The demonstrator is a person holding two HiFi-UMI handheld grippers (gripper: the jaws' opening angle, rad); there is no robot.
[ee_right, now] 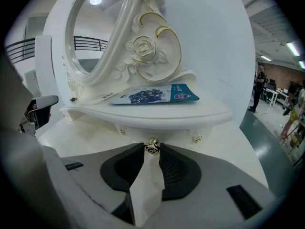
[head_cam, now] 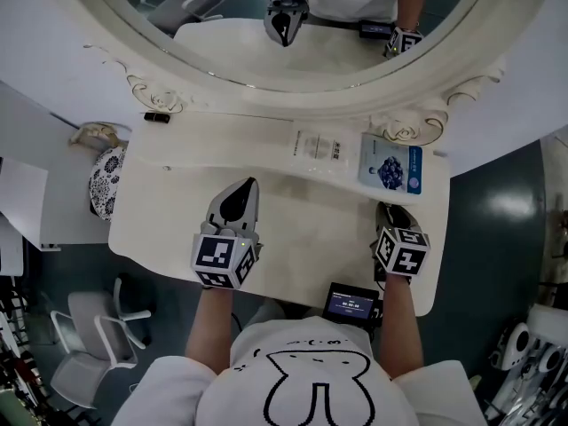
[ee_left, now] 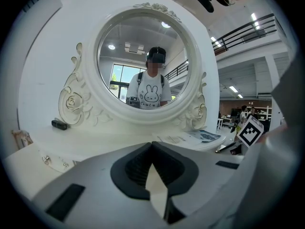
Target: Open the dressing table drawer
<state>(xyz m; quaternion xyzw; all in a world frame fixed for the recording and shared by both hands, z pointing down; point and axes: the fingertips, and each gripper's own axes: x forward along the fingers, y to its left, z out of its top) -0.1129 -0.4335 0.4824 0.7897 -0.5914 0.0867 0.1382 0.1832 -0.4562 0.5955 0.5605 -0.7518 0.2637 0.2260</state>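
My right gripper [ee_right: 152, 152] pinches the gold knob [ee_right: 152, 146] at twelve o'clock, my left gripper [ee_left: 151, 144] is pressed together on nothing, and the drawer [ee_right: 167, 132] seems still unpulled.

Setting: large open-plan workspace or lab hall. Evidence: balcony railing [ee_left: 248, 30] on an upper level; ceiling strip lights [ee_right: 291, 49]; desks [ee_right: 272, 95] with a standing person [ee_right: 259, 87] at far right; grey office chairs [head_cam: 87, 316] on a teal floor [head_cam: 497, 229]; ornate white dressing table [head_cam: 293, 229] against a plain white wall [ee_right: 214, 42].
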